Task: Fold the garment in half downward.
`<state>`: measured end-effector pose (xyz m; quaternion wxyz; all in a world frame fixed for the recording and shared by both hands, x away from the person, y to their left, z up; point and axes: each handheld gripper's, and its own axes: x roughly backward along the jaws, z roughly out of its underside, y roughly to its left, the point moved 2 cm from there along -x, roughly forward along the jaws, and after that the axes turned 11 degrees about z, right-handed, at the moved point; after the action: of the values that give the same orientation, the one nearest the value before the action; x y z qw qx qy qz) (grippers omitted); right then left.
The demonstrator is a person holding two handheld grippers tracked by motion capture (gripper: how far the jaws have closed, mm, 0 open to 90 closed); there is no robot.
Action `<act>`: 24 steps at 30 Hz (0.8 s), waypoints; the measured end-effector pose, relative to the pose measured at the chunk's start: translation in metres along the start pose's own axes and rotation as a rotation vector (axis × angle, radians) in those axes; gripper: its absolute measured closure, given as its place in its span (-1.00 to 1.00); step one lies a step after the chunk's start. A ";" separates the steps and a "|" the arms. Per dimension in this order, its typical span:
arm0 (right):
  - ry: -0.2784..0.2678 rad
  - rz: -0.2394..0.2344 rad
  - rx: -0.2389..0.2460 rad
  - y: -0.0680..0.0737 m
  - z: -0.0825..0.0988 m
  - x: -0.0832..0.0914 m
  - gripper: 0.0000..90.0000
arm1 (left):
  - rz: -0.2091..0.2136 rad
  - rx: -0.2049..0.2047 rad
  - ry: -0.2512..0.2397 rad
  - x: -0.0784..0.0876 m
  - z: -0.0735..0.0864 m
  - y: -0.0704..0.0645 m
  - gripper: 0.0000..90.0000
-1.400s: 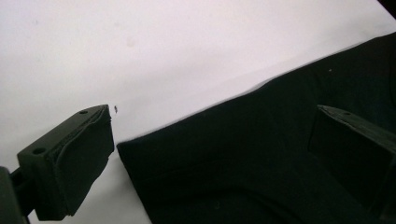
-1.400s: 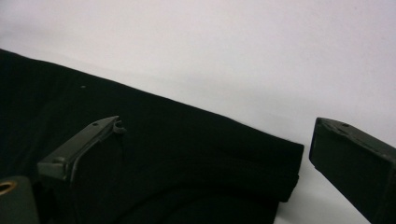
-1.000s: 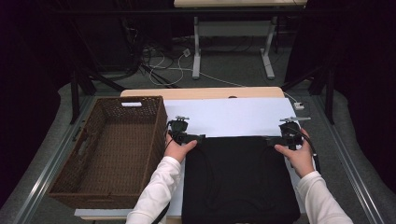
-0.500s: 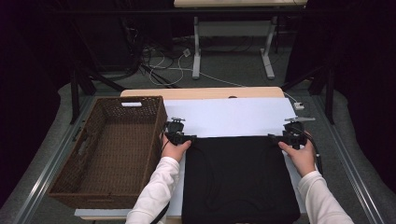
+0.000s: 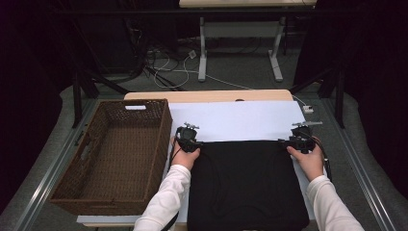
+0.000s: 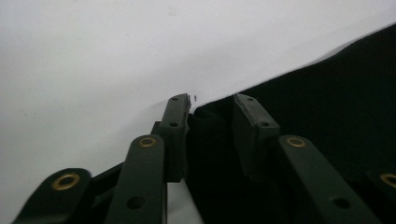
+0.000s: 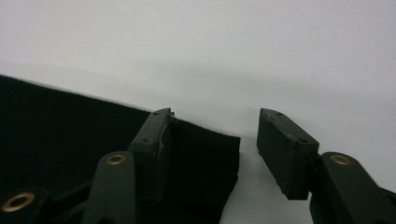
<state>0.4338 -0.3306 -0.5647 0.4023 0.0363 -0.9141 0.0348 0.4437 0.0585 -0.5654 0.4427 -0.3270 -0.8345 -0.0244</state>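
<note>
Gripping: the far left corner of a black cloth (image 5: 248, 185) is seen bunched between the fingers (image 6: 175, 126) of the left gripper (image 5: 188, 143), which have just been closing on it.
Right side: the right gripper (image 5: 299, 142) is held at the far right corner; its fingers (image 7: 285, 149) have been closing too, yet one is parted from the cloth's edge by a gap while the other is laid against the fabric (no pinch is made there).
Cloth: it is spread flat on the white sheet (image 5: 240, 120) that covers the surface, its near edge reaching the person's side.
Hands: both grippers are held low at the cloth's far edge, white sleeves entering from below.
Basket: a brown wicker basket (image 5: 77, 187) is set just beside the sheet, left of the cloth.
</note>
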 end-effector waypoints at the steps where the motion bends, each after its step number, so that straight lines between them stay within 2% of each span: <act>1: 0.006 0.005 0.001 0.000 0.000 0.000 0.04 | 0.003 0.002 0.001 0.000 0.000 0.000 0.53; 3: 0.009 0.008 0.008 -0.001 0.001 -0.001 0.08 | 0.004 0.008 0.003 0.000 -0.001 0.000 0.55; 5: 0.008 0.010 0.017 0.000 0.002 -0.001 0.17 | -0.002 0.035 0.006 0.000 -0.001 -0.001 0.55; 6: 0.011 0.002 0.017 0.000 0.002 0.000 0.23 | 0.001 0.026 0.011 0.000 -0.002 -0.001 0.56; 10: 0.006 -0.014 0.032 0.004 0.003 0.001 0.57 | 0.024 0.038 -0.007 -0.001 0.000 -0.003 0.79; 12: 0.009 -0.046 0.013 0.006 0.004 0.001 0.80 | 0.022 0.045 -0.019 -0.001 0.001 -0.004 0.83; 16: 0.000 -0.054 0.009 0.007 0.005 0.002 0.88 | 0.031 0.054 -0.030 -0.001 0.002 -0.003 0.87; 19: -0.011 -0.041 0.016 0.006 0.004 0.004 0.89 | 0.029 0.063 -0.028 -0.001 0.000 -0.002 0.88; 22: -0.030 -0.027 0.001 0.003 0.002 0.007 0.90 | 0.011 0.054 -0.025 -0.001 -0.005 -0.001 0.88; 24: -0.045 -0.026 -0.029 -0.002 -0.001 0.009 0.91 | 0.009 0.044 -0.026 0.000 -0.008 -0.001 0.89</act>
<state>0.4287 -0.3326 -0.5569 0.3825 0.0432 -0.9228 0.0156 0.4492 0.0546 -0.5603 0.4390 -0.3213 -0.8391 0.0003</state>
